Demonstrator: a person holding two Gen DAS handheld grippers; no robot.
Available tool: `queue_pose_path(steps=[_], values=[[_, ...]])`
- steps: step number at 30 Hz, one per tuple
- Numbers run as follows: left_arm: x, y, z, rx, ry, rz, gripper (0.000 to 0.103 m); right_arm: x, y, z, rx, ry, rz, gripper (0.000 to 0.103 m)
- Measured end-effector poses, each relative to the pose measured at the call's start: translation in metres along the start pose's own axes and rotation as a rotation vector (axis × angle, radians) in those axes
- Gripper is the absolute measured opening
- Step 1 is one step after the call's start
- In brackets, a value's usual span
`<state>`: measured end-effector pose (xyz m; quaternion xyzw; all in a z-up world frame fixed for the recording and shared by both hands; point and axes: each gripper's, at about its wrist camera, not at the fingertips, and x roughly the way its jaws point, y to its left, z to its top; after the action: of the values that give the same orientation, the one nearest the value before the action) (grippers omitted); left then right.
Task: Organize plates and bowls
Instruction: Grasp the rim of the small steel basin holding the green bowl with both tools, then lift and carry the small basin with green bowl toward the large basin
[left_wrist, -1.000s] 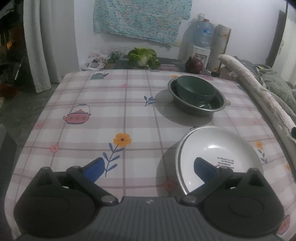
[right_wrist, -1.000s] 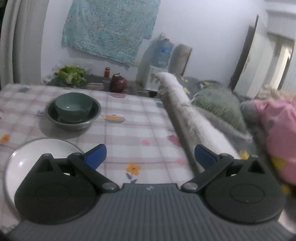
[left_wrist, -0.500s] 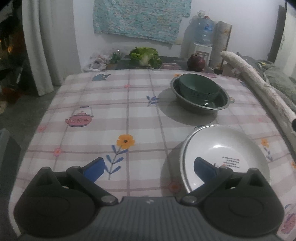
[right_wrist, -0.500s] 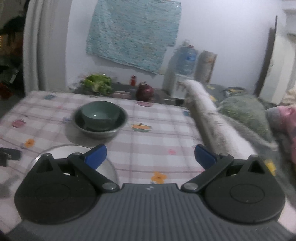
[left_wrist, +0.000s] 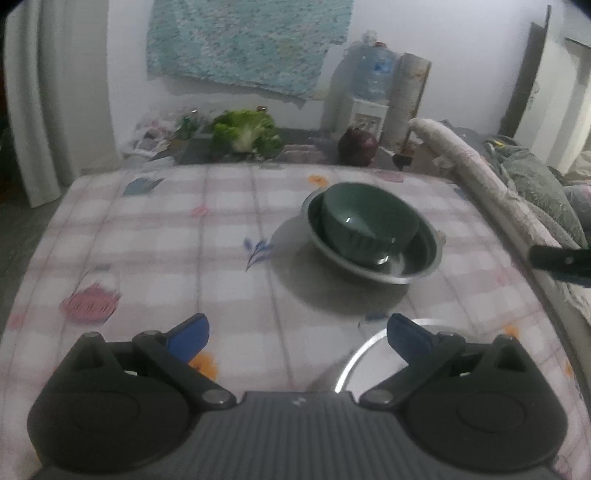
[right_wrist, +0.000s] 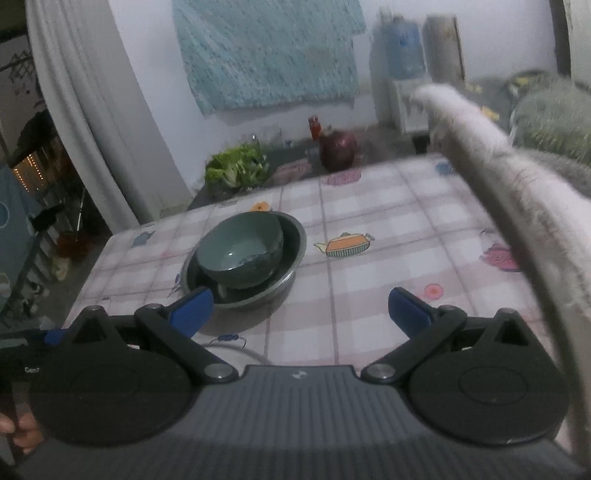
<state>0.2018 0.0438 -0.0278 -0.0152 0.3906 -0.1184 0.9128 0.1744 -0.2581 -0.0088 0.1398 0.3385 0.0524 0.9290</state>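
Currently both hand-held grippers, left (left_wrist: 297, 334) and right (right_wrist: 300, 308), hang released, empty. Green bowl (left_wrist: 369, 225) nests in metal basin (left_wrist: 413, 266), 1 o'clock on bench (left_wrist: 184, 240). Likely ceramic: stiff, slick, breakable; pinch its rim.

The left gripper (left_wrist: 297, 334) and right gripper (right_wrist: 300, 310) share one build: a ribbed dark-grey body stamped with a small pale mark, two round black housings, black linkage arms pinned with silver screws, and blue fingertips (left_wrist: 189, 331). White lettering, too small to read, marks a black part at the right view's left edge.
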Motion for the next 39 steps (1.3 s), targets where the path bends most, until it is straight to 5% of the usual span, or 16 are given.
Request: queue_pose_path(steps=[8, 16, 21, 30, 39], values=[[0.048, 0.003, 0.036, -0.048, -0.046, -0.075, 0.077, 0.075, -0.012, 0.023, 0.019, 0.094, 0.024, 0.077], [0.085, 0.006, 0.053, -0.081, -0.011, -0.100, 0.057, 0.123, -0.021, 0.037, 0.034, 0.145, 0.056, 0.052], [0.104, 0.006, 0.055, -0.081, 0.041, -0.098, 0.033, 0.144, -0.023, 0.038, 0.039, 0.182, 0.064, 0.043], [0.123, 0.014, 0.056, -0.159, 0.076, -0.134, 0.018, 0.169, -0.025, 0.040, 0.092, 0.223, 0.117, 0.027], [0.126, 0.018, 0.054, -0.222, 0.060, -0.159, 0.015, 0.189, -0.025, 0.035, 0.156, 0.231, 0.178, 0.012]])
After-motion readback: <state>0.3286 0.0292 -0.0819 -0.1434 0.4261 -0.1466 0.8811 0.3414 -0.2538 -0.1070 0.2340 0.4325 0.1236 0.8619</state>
